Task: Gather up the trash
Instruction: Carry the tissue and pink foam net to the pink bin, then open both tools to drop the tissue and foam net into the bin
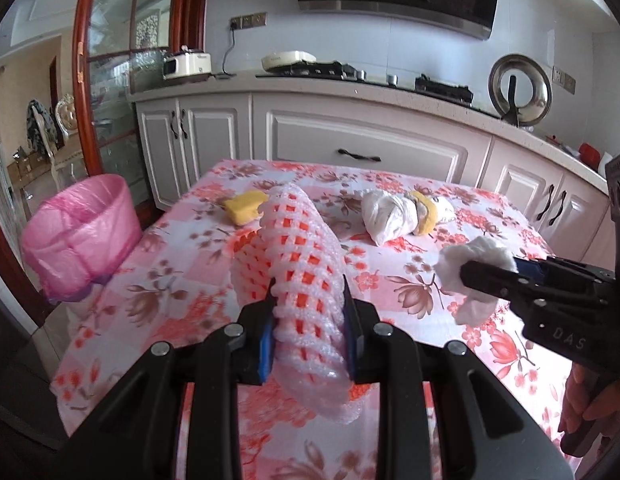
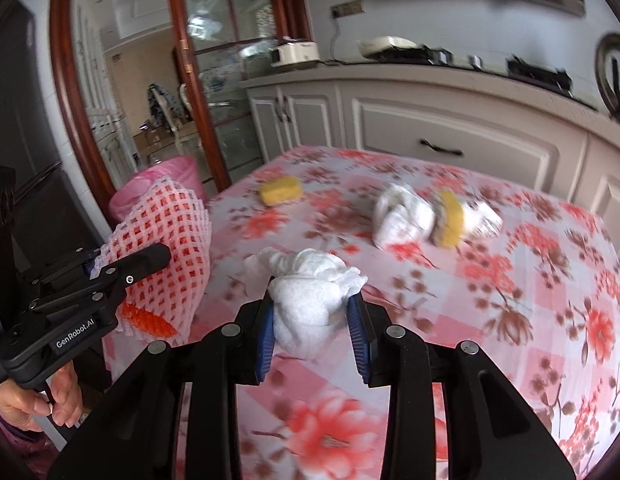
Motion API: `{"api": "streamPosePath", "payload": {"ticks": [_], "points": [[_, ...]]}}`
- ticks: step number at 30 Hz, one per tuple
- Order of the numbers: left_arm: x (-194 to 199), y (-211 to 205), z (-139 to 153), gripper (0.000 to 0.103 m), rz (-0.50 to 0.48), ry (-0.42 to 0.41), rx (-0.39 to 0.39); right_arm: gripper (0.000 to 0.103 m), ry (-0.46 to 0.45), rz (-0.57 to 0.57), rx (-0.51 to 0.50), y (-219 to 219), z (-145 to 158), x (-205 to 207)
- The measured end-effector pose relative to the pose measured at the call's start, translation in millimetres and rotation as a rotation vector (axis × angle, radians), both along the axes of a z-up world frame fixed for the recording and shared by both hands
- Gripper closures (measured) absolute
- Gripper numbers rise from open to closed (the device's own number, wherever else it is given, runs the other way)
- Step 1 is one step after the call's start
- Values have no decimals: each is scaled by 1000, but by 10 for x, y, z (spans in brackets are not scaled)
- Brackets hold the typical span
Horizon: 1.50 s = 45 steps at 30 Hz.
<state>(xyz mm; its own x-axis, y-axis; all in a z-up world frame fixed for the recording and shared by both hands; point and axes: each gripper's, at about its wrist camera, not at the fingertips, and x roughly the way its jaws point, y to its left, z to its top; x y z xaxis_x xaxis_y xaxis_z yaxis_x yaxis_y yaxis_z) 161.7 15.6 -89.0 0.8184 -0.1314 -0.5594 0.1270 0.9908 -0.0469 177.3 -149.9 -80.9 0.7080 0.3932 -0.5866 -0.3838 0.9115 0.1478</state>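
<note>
My left gripper (image 1: 310, 320) is shut on a white foam fruit net (image 1: 298, 256) and holds it above the flowered table (image 1: 158, 240); the net also shows in the right wrist view (image 2: 170, 240). My right gripper (image 2: 313, 320) is shut on a crumpled white tissue (image 2: 310, 292), also seen in the left wrist view (image 1: 473, 268). On the table lie a yellow sponge piece (image 1: 246, 206), a white crumpled wad (image 1: 385, 216) and a yellow peel (image 1: 423, 212) beside it. A pink-lined trash bin (image 1: 82, 236) stands left of the table.
Grey kitchen cabinets (image 1: 349, 136) and a counter with a stove (image 1: 321, 68) run behind the table. A wooden glass door (image 1: 110, 80) stands behind the bin. The table's left edge borders the bin.
</note>
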Motion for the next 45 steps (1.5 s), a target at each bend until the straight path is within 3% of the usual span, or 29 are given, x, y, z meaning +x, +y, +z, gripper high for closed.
{"api": "streamPosePath", "payload": {"ticks": [9,20,35,45], "points": [[-265,567,263,77,100,-68,13,71,-57,118,-7,650,314,63],[-120,1549,414,77,256,-90,-1,71,-71,288,18,1714,514,519],[756,2829,452,77,415,-92,-22,70,-2,435,67,3101,423,1585],[1367,3489,166,75,480,-51,-25,70,42,475,85,3675,154,2261]]}}
